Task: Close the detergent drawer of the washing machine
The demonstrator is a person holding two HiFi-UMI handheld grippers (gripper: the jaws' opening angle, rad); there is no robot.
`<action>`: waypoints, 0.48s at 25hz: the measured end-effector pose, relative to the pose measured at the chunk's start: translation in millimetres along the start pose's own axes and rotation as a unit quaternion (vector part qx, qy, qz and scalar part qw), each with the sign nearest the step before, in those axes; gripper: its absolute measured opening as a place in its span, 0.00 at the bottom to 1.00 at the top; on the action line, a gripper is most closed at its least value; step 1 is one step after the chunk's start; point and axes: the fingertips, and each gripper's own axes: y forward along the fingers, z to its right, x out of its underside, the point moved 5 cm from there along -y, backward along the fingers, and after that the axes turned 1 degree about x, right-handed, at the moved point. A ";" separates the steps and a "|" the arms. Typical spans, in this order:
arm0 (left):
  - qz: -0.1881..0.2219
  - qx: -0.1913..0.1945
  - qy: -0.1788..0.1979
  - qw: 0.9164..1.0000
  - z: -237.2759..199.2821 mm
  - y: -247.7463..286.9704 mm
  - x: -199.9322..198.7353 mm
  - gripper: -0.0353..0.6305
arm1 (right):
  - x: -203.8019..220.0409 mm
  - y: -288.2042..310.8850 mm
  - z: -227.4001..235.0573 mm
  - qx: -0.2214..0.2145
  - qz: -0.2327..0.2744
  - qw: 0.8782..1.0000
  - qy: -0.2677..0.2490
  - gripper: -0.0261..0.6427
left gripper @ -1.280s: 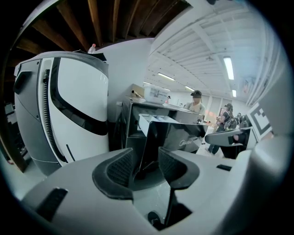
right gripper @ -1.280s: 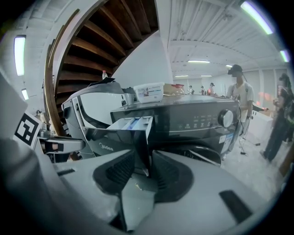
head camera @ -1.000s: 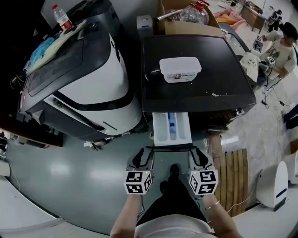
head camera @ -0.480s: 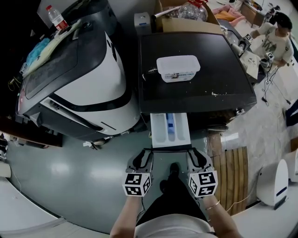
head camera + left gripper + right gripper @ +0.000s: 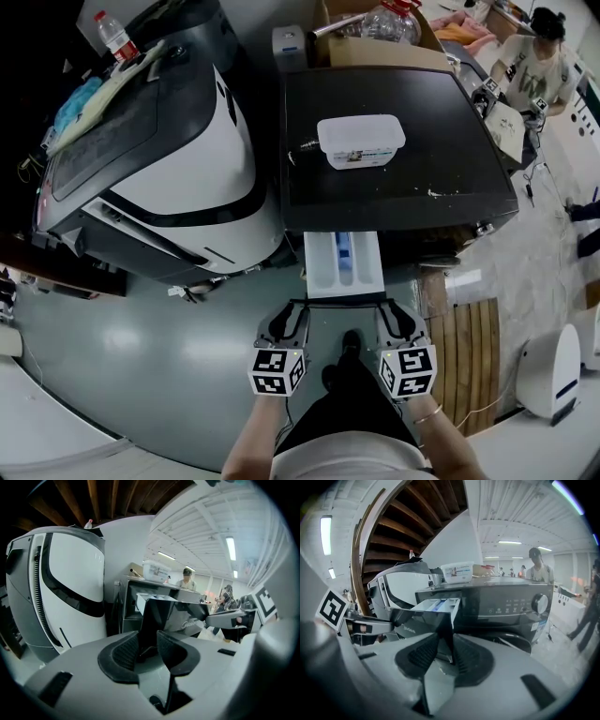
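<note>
The black washing machine (image 5: 441, 211) has its white detergent drawer (image 5: 342, 264) pulled out toward me, with a blue insert inside. The drawer's dark front panel (image 5: 342, 299) runs between my two grippers. My left gripper (image 5: 292, 307) is at the panel's left end; its jaws are closing, with the panel's corner (image 5: 151, 616) between the pads, which flank it closely. My right gripper (image 5: 391, 309) is at the right end, its pads (image 5: 465, 654) closed against the panel's edge (image 5: 449, 620).
A white plastic tub (image 5: 362, 141) sits on the washer's top. A large white and black machine (image 5: 178, 159) stands close on the left. A wooden pallet (image 5: 469, 347) lies on the floor to the right. A cardboard box (image 5: 375, 45) is behind; a person (image 5: 530, 66) stands far right.
The left gripper's jaws have narrowed around the panel's left end. Both hands stay where they were. The person at the back right has shifted.
</note>
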 end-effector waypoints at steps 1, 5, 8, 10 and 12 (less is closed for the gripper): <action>0.001 -0.002 -0.001 1.000 -0.4 1.4 -1.1 0.20 | -1.2 1.4 0.6 0.001 0.000 1.000 0.000 0.20; 0.002 -0.004 -0.001 1.000 -3.1 7.0 -6.5 0.20 | -7.0 7.1 2.6 0.003 0.001 1.000 0.001 0.19; 0.003 -0.004 -0.001 1.000 -4.9 9.1 -8.5 0.20 | -9.0 9.7 2.8 0.004 0.002 1.000 0.001 0.19; 0.004 -0.006 -0.002 1.000 -5.4 10.4 -9.8 0.20 | -10.5 11.2 3.2 0.004 0.002 1.000 0.000 0.19; 0.006 -0.010 -0.004 1.000 -5.6 12.2 -11.3 0.20 | -12.0 13.1 4.2 0.004 0.002 1.000 -0.001 0.19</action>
